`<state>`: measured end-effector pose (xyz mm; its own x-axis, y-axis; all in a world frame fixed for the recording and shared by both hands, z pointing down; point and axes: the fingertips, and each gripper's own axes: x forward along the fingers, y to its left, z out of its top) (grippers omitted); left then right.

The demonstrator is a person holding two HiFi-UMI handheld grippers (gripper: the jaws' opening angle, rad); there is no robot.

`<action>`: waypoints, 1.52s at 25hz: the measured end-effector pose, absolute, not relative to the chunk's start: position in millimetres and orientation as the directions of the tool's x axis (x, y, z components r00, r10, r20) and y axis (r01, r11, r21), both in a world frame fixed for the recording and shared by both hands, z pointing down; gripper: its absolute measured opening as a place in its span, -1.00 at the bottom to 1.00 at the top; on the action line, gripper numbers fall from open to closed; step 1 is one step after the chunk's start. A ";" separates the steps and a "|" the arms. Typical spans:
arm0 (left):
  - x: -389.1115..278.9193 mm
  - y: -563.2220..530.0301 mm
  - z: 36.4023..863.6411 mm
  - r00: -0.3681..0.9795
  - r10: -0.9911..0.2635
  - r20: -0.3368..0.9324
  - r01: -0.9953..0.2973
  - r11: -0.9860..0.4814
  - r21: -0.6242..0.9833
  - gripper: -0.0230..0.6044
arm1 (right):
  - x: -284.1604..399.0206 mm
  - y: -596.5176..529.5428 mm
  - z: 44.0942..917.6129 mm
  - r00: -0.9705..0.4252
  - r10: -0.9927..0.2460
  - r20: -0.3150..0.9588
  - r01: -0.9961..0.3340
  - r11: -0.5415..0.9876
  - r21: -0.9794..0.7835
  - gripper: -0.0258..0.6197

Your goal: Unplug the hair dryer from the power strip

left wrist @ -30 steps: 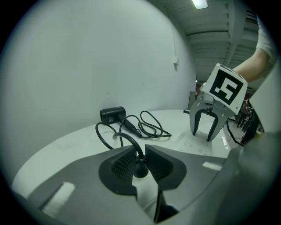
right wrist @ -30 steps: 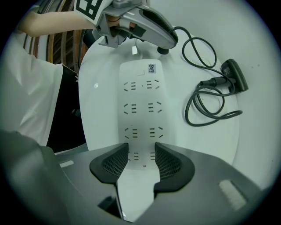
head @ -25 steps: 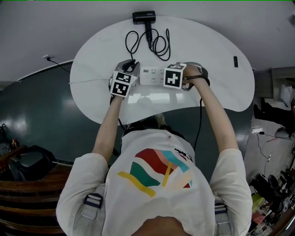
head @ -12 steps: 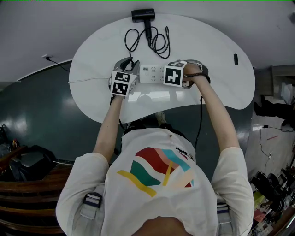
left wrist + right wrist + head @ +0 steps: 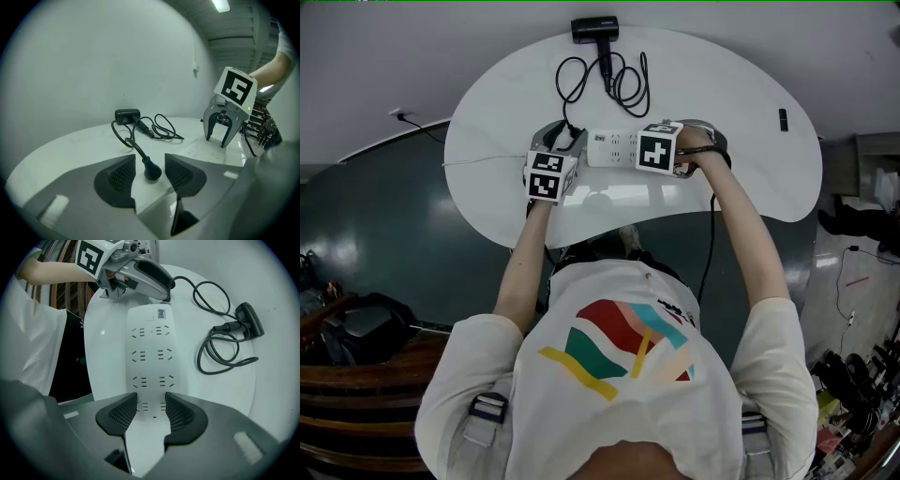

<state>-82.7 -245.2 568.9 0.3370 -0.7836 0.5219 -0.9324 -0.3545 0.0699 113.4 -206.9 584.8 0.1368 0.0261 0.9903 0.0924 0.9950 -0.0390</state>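
While the right tongs (image 5: 151, 401) are hardly shifting from 1 second ago, the left tongs (image 5: 150, 162) are drifting a little lower in the head view, their marker cube (image 5: 547, 176) now sitting further below the power strip (image 5: 151, 352). That small move is looking like positioning rather than a pull. The left tongs are standing narrowly apart around the black plug (image 5: 153, 172) with a slim gap on each side, so nothing is gripping it yet and the unplugging is probably still to come. The right tongs are closing on the strip's near end at the bottom centre of their view, apparently bracing it on the tabletop (image 5: 741, 84). The hair dryer (image 5: 595, 29) is lying at the top centre of the head view, its cord (image 5: 220, 357) looping toward the strip. The left tongs' body is covering the socket at the top of the right gripper view, so whether the prongs are seated is impossible to tell. White strip on white tabletop is also obscuring how firmly the right pads are pressing.
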 end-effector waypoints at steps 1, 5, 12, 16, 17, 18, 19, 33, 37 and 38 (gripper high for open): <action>-83.8 -243.4 569.1 0.334 -0.784 0.524 -0.934 -0.350 0.072 -0.32 | 113.4 -206.9 584.9 0.136 0.025 0.990 0.092 0.995 -0.038 -0.28; -93.7 -238.0 565.7 0.311 -0.798 0.516 -0.945 -0.317 0.079 -0.32 | 112.9 -208.0 585.3 0.133 0.019 0.991 0.089 0.996 -0.031 -0.28; -106.9 -226.5 528.1 0.267 -0.864 0.426 -0.962 -0.262 0.070 -0.49 | 113.6 -208.1 585.3 0.131 0.012 0.991 0.084 0.996 -0.023 -0.28; -108.3 -221.5 494.6 0.235 -0.907 0.350 -0.969 -0.247 0.010 -0.87 | 113.0 -207.9 586.9 0.127 0.001 0.992 0.088 0.996 -0.013 -0.29; -107.8 -220.8 486.1 0.231 -0.914 0.333 -0.970 -0.245 0.000 -0.93 | 113.1 -208.0 587.2 0.126 -0.001 0.992 0.090 0.996 -0.011 -0.30; -106.8 -220.4 477.3 0.231 -0.920 0.317 -0.970 -0.245 -0.004 -0.93 | 113.4 -208.1 587.4 0.125 -0.002 0.992 0.090 0.996 -0.009 -0.30; -105.9 -220.4 468.1 0.232 -0.926 0.299 -0.970 -0.245 -0.004 -0.93 | 113.7 -208.4 587.4 0.125 -0.003 0.992 0.091 0.996 -0.009 -0.31; -102.3 -214.3 380.8 0.204 -0.964 0.172 -0.978 -0.206 0.007 -0.93 | 65.6 -242.0 515.6 -0.266 -0.193 0.944 -0.102 0.980 0.172 -0.88; -97.6 -211.4 365.6 0.197 -0.970 0.140 -0.980 -0.197 0.009 -0.93 | 35.8 -254.6 420.6 -0.562 -0.469 0.681 -0.333 0.882 0.332 -0.88; -95.2 -210.5 361.1 0.199 -0.971 0.129 -0.980 -0.200 0.005 -0.93 | 34.6 -251.1 396.6 -0.607 -0.533 0.590 -0.401 0.846 0.352 -0.88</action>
<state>-95.2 -210.5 361.1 0.1988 -0.9715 0.1294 -0.9798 -0.1998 0.0053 34.6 -251.1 396.6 -0.6068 -0.5328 0.5898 -0.4010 0.8459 0.3516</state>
